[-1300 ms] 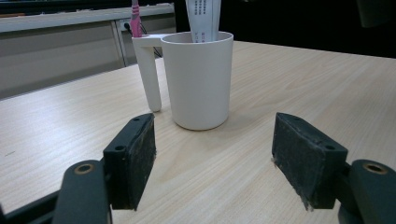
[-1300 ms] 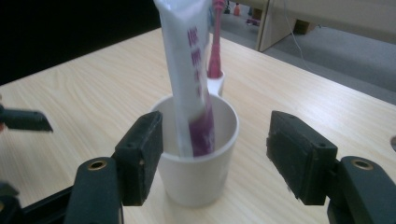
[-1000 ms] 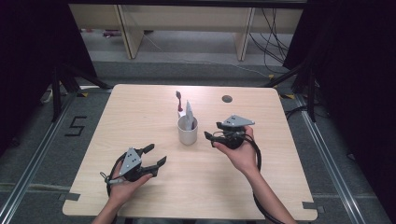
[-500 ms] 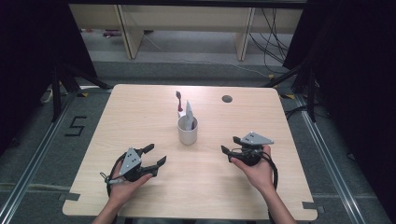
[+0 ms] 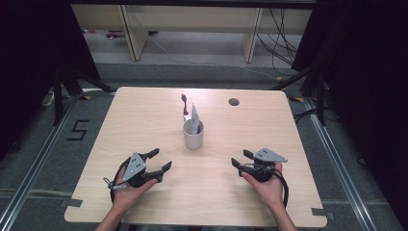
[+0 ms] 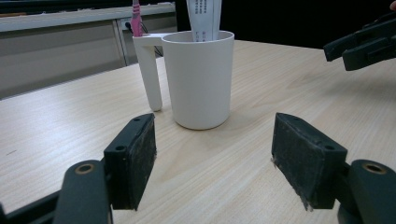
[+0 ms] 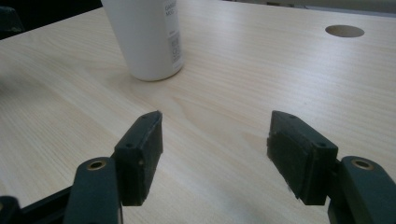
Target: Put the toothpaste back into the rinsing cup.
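Pale wood-grain table (image 5: 144, 120), round cable hole (image 5: 234, 102) at 1 o'clock. White cylindrical plastic cup (image 5: 193, 134) stands upright near centre, holding a white flat tube (image 5: 195, 117); a pink-red toothbrush (image 5: 183, 102) stands in its side holder. Left tongs (image 5: 160, 160) at 7 o'clock, right tongs (image 5: 238, 159) at 5 o'clock: both apart, nothing between, resting w/ hands on table. Risk, approx.: a low sideways approach could clip the cup wall, tipping it & spilling contents.
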The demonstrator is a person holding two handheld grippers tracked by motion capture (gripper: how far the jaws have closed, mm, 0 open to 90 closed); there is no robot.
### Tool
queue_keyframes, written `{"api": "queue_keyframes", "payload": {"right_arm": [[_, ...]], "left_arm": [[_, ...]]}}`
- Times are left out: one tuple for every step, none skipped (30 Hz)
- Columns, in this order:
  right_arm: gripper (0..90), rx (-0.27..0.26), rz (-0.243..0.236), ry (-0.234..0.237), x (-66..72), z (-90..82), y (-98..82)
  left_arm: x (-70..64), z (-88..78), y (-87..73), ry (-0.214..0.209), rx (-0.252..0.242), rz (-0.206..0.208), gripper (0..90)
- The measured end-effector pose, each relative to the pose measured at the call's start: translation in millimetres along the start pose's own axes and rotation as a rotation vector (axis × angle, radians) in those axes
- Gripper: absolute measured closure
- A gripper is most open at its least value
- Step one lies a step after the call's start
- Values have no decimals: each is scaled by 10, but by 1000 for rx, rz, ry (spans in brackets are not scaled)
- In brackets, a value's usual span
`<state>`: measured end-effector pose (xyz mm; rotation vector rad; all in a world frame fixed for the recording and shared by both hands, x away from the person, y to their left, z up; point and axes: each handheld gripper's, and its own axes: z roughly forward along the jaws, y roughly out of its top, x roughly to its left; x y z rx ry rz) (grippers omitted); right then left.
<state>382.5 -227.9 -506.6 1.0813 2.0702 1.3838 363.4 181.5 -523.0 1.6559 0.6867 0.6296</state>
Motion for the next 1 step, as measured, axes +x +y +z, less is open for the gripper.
{"api": "queue_keyframes", "payload": {"right_arm": [[364, 6, -4, 1, -2, -10, 9]], "left_arm": [[-1, -1, 0, -1, 0, 1, 304]]}}
